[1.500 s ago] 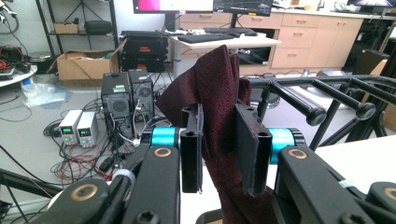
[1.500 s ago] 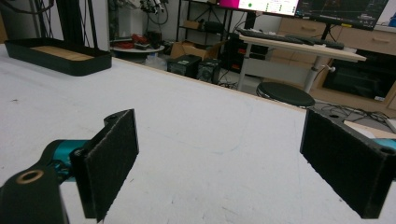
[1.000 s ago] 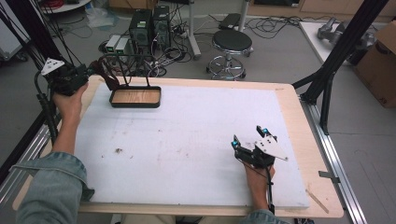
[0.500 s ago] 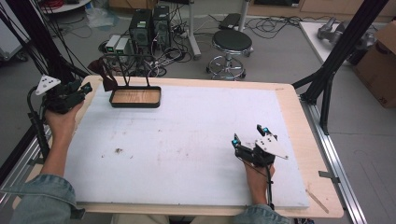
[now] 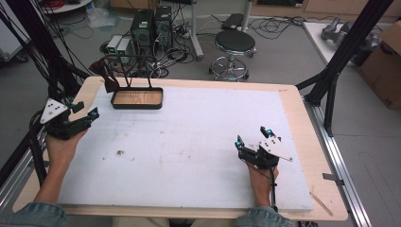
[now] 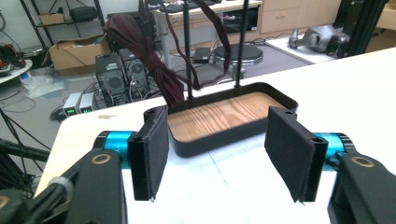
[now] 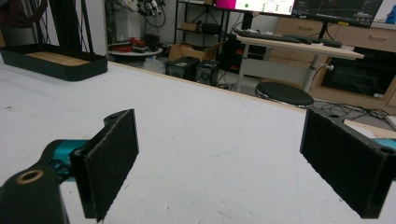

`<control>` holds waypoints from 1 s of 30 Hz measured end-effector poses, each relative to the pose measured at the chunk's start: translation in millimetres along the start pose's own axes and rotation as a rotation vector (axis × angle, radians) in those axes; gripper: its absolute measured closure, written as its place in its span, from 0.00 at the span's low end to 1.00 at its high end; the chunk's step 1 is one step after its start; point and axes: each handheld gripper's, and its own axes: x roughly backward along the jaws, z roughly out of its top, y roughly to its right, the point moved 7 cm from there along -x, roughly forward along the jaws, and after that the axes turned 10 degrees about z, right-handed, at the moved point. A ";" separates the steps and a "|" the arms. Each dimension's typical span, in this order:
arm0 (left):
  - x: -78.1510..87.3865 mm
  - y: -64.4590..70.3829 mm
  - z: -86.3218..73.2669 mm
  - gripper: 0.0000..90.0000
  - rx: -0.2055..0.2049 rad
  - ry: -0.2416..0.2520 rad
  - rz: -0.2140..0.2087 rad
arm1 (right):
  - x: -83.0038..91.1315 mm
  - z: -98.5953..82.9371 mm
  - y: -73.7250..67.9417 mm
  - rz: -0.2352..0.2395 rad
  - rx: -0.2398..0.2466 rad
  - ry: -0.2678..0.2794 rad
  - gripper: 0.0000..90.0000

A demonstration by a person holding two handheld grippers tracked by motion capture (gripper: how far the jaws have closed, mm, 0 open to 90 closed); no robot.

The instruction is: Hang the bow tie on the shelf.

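A black tray with a wooden bottom [image 5: 137,98] stands at the far left of the white mat, with thin black rods rising from it. A dark red strap [image 5: 106,75] hangs over those rods. My left gripper [image 5: 86,109] is open at the mat's left edge, short of the tray and holding nothing. In the left gripper view, the left gripper [image 6: 222,161] points at the tray [image 6: 224,116] and the strap [image 6: 154,60]. My right gripper [image 5: 253,135] rests open and empty at the near right. In the right gripper view, the right gripper [image 7: 229,163] has the tray [image 7: 56,60] far off to its left.
The white mat [image 5: 198,142] covers most of the wooden table [image 5: 302,118]. A small patch of crumbs [image 5: 120,152] lies on the mat's near left. Beyond the far edge, a stool [image 5: 234,45] and computer cases [image 5: 151,23] stand on the floor. Black frame posts [image 5: 340,61] rise at the right.
My left gripper has drawn back toward the person along the table's left edge, away from the tray. The right gripper has stayed put.
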 end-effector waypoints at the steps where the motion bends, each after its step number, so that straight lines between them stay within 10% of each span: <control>1: 3.5 0.8 -1.3 0.42 0.005 -0.002 0.000 | 0.0 0.0 0.0 0.000 0.001 0.000 0.12; 12: 46.7 12.6 -8.7 0.34 0.023 0.034 0.028 | 0.1 -0.7 1.0 -0.005 0.002 -0.004 0.12; 30: 54.3 29.5 -47.7 0.26 0.064 -0.024 0.056 | 0.6 -1.9 -1.3 -0.004 0.011 -0.017 0.12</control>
